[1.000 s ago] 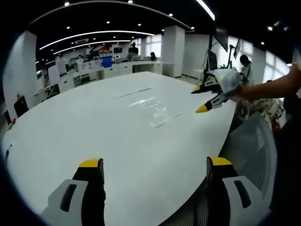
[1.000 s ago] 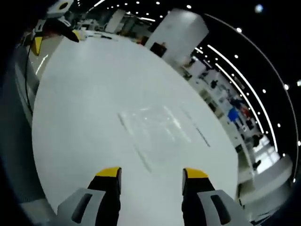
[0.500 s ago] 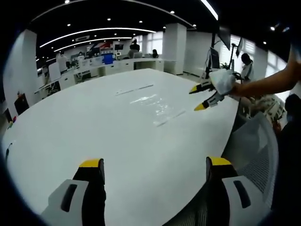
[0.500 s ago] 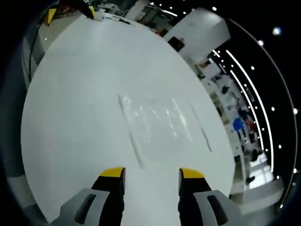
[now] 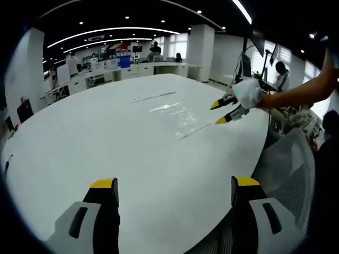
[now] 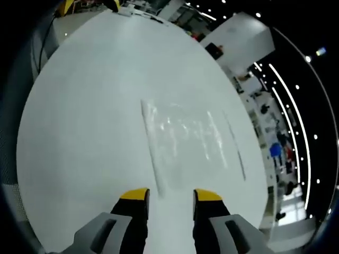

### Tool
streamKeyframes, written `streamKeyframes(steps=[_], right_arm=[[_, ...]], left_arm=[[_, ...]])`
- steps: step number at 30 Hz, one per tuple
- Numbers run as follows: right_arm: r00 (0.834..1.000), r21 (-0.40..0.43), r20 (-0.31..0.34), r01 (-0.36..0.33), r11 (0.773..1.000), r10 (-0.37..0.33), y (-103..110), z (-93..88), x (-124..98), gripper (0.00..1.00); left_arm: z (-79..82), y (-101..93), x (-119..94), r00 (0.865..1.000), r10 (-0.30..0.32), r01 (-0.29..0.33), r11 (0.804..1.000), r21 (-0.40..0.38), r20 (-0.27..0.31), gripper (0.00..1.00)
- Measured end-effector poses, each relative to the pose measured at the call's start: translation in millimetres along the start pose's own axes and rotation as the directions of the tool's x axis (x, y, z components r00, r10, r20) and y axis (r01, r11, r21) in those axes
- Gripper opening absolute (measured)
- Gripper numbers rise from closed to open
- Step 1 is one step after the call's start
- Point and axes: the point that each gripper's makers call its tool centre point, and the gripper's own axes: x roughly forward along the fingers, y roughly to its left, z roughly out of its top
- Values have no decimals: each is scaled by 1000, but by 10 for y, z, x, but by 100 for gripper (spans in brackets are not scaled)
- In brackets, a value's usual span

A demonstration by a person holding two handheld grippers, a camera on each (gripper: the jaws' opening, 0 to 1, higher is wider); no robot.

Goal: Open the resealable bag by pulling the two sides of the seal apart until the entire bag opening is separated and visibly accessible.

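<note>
Both grippers are open and hold nothing: the right gripper [image 6: 169, 194] hovers just before the clear resealable bag [image 6: 185, 138], which lies flat on the white table [image 5: 106, 137], while the left gripper [image 5: 172, 184] stays well apart.

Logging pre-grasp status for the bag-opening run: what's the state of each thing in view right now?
Clear plastic resealable bag: flat on the table, seal looks shut, not gripped.
Left gripper: jaws wide open, empty, low over the near edge of the table.
Right gripper: jaws open, narrow gap, empty, close to the bag's near edge, not touching it.
White oval table: bare around the bag.
</note>
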Motion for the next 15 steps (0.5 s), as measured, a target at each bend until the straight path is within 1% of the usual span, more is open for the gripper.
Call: streamKeyframes(steps=[4,8,10,15], right_arm=[[1000,-3,-2,1,1000,-1,-40,-23,62,28],[1000,-13,-3,4,1000,-4,-72,-16,80,24],[1000,-17,-6,5,1000,-5,-84,-28,111,24],[1000,-45,-5,-13,999,13,-48,-7,146,20]], left_arm=[[5,33,30,1000,1,-1,1000,-2,-6,85],[28,60,58,1000,0,0,1000,1,-11,85],[40,68,68,1000,-1,1,1000,4,-11,84],[62,85,90,1000,-3,3,1000,9,-10,84]])
